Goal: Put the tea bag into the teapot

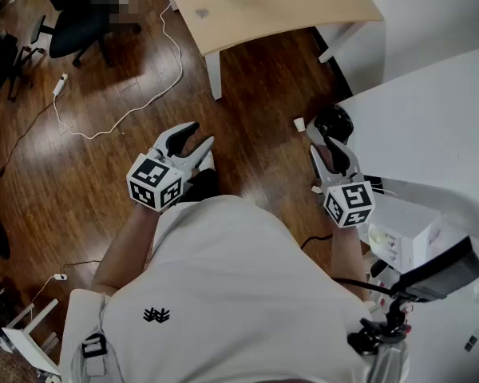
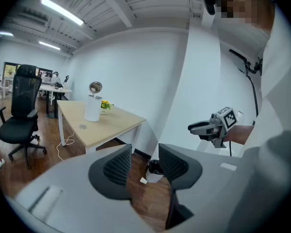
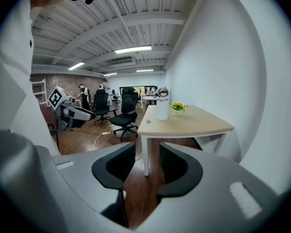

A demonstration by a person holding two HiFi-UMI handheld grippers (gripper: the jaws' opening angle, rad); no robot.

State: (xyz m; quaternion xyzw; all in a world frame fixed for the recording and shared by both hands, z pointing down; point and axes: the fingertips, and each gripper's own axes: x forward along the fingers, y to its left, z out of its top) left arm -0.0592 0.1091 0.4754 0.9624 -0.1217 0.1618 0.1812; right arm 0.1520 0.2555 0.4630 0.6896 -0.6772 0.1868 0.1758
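Observation:
Neither a tea bag nor a teapot shows in any view. My left gripper (image 1: pixel 202 132) hangs over the brown wooden floor in front of the person's body, open, with nothing between its dark pads (image 2: pixel 144 150). My right gripper (image 1: pixel 326 144) is level with it on the right, beside the white table's edge, also open and empty (image 3: pixel 147 149). Each gripper shows in the other's view: the right gripper (image 2: pixel 198 128) and the left gripper (image 3: pixel 82 114).
A light wooden table (image 1: pixel 263 10) stands ahead, bearing a white cylinder (image 2: pixel 92 108) and a small flower pot (image 3: pixel 177 108). A black bin (image 1: pixel 334 120) sits by the white table (image 1: pixel 431 126). A white box (image 1: pixel 403 231), a floor cable (image 1: pixel 128 112) and office chairs (image 2: pixel 22 115) are around.

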